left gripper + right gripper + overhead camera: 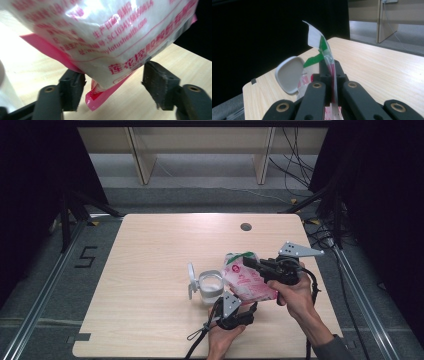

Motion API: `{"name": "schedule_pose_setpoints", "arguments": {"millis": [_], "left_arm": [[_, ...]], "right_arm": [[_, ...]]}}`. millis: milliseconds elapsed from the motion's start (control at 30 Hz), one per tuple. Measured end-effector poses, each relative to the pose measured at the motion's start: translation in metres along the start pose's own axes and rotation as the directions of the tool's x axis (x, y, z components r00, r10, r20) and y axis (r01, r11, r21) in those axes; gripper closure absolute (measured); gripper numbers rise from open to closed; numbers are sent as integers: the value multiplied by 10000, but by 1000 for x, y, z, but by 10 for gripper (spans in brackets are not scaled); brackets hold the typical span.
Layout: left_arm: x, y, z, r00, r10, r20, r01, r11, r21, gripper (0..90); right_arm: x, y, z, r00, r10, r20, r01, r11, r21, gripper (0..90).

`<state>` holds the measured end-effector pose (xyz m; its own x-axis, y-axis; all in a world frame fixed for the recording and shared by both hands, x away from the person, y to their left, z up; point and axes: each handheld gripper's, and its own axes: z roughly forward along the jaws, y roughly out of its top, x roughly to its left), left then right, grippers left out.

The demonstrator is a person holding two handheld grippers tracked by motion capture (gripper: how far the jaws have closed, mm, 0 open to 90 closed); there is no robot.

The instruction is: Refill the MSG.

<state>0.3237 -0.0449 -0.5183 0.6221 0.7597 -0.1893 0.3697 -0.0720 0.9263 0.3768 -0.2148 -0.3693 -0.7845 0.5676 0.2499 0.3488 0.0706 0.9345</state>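
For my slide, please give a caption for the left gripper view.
Open left gripper beneath the pink-printed bag, whose bottom corner hangs between the jaws.

Pouch (100,37) top cut off; its small print blurred.

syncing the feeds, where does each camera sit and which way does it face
High view: above the person's side, looking forward and down at the table; forearms and both claws show.
Left gripper view: rides the left claw, facing the bag; open jaws show.
Right gripper view: rides the right claw, jaws shut on the bag's top, facing the container lid.
All share the bag.
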Motion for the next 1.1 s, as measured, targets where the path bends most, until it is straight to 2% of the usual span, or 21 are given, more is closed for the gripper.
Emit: {"name": "schedule_pose_setpoints", "arguments": {"millis": [33,67,100,167,200,233,333,367,400,533,600,633,700,733,800,867,900,967,1000,1067,1100], "left_arm": [[-1,0,-1,10000,22,-22,-21,9999,145,309],[-1,0,-1,10000,38,-92,-35,9994,330,297],[-1,0,0,10000,-50,-67,53,9994,332,285],[-3,1,1,9998,-195,-105,198,9993,312,273],[-3,0,1,9998,-183,-60,184,9996,219,281],[-3,1,1,9999,-138,-11,139,9997,214,283],[-4,3,-3,9999,-115,-48,116,9996,273,283],[-5,2,-3,9999,-127,50,126,9998,133,284],[-6,3,-4,10000,-69,45,68,9999,120,285],[-8,5,-9,10000,-55,0,55,9999,-89,283],[-8,6,-14,9999,106,-8,-106,9999,-7,282],[-9,7,-16,9999,114,35,-114,9999,-33,282],[-8,9,-19,9981,538,305,-532,9984,-192,283],[-8,11,-21,9976,596,340,-590,9981,-179,283],[-10,12,-24,9979,533,357,-525,9984,-218,283],[-10,14,-27,9980,525,360,-519,9985,-167,282],[-10,15,-28,9979,532,376,-524,9984,-211,281],[-9,15,-32,9977,568,367,-560,9982,-220,280],[-8,16,-34,9972,653,371,-647,9977,-187,280],[-6,16,-39,9971,641,406,-633,9978,-217,279],[-5,17,-42,9975,500,498,-490,9986,-215,276]], "right_arm": [[-1,-4,-2,9997,259,-17,-259,9996,83,900],[-5,-8,-4,9997,227,-23,-227,9997,-40,900],[-6,-14,-6,9984,570,-6,-570,9983,-116,900],[-12,-23,-8,9978,651,119,-648,9977,-215,900],[-12,-26,-11,9942,1061,154,-1056,9940,-275,900],[-14,-28,-15,9930,1170,131,-1164,9925,-373,900],[-19,-34,-25,9974,613,377,-586,9958,-707,900],[-20,-36,-29,9963,815,276,-792,9939,-766,900],[-22,-38,-30,9968,748,265,-723,9939,-831,900],[-28,-44,-42,9923,1124,525,-1078,9907,-829,900],[-33,-48,-46,9931,946,691,-889,9927,-814,900],[-34,-50,-48,9914,1069,755,-1012,9920,-759,900],[-39,-54,-50,9904,937,1019,-858,9932,-789,900],[-40,-55,-53,9874,1076,1160,-1016,9932,-563,900],[-45,-57,-55,9864,983,1315,-922,9944,-518,900],[-47,-61,-55,9822,1235,1415,-1151,9911,-662,900],[-50,-62,-55,9819,1051,1576,-970,9936,-579,900],[-49,-65,-56,9769,1404,1613,-1328,9895,-565,900],[-53,-67,-57,9813,1046,1615,-955,9934,-633,900],[-54,-69,-58,9761,1325,1725,-1246,9906,-559,900],[-58,-70,-59,9744,1155,1930,-1077,9929,-504,900]]}}
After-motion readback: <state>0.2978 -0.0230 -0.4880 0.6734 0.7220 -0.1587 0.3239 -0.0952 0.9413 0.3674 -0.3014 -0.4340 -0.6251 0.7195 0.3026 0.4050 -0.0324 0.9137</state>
